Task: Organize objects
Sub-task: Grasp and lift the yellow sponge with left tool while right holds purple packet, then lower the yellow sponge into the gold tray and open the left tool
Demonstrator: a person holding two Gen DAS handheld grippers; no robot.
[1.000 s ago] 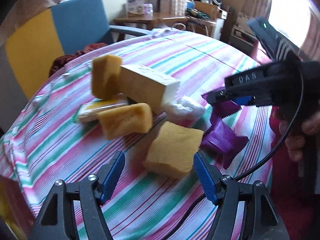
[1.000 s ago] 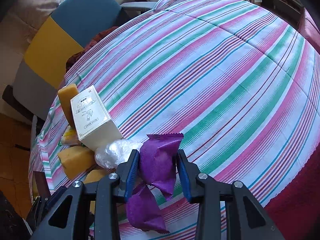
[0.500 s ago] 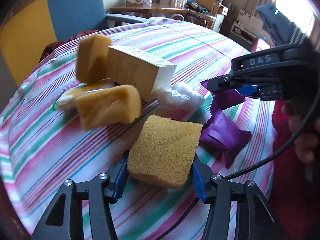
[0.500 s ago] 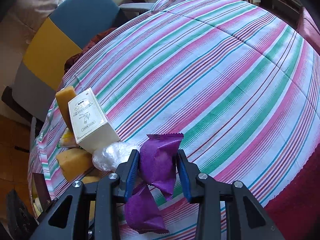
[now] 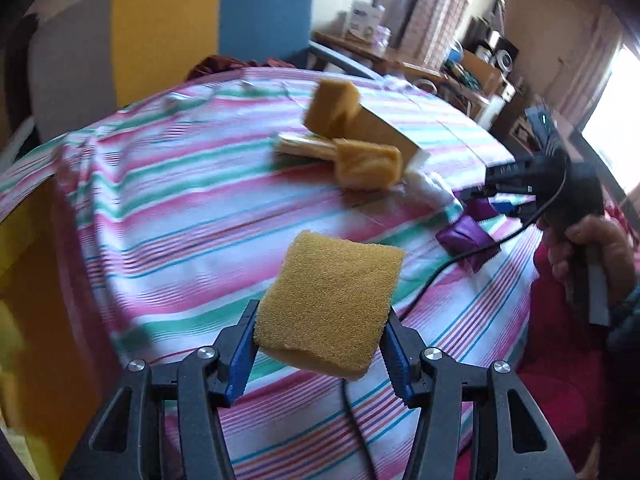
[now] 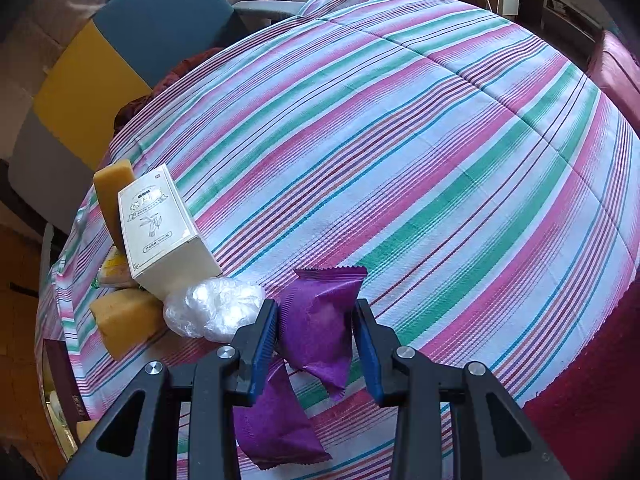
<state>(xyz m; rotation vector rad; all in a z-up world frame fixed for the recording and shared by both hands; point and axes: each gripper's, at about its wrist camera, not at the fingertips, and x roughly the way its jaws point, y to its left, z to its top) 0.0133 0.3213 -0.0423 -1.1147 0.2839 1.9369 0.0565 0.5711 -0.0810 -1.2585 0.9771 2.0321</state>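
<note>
My left gripper point(image 5: 320, 344) is shut on a yellow sponge point(image 5: 330, 300) and holds it above the striped tablecloth point(image 5: 180, 232). My right gripper point(image 6: 316, 332) is shut on a purple snack packet point(image 6: 318, 320), just above the cloth; it also shows in the left wrist view point(image 5: 496, 196). A second purple packet point(image 6: 276, 424) lies under it. Two more yellow sponges point(image 5: 368, 162) point(image 5: 332, 108), a cream box point(image 6: 160, 228), a wrapped yellow item point(image 5: 304, 146) and a clear plastic wad point(image 6: 212, 312) form a pile.
A blue and yellow chair point(image 5: 192, 28) stands behind the table. A yellow surface point(image 5: 36, 300) lies past the table's left edge. A dark brown box point(image 6: 64, 384) sits at the table's edge. Shelves and clutter line the far wall. Red cloth point(image 6: 592, 360) borders the table.
My left gripper closed on the near yellow sponge, lifted it off the cloth and pulled back to the left, away from the pile. My right gripper kept hold of the purple packet, almost still.
</note>
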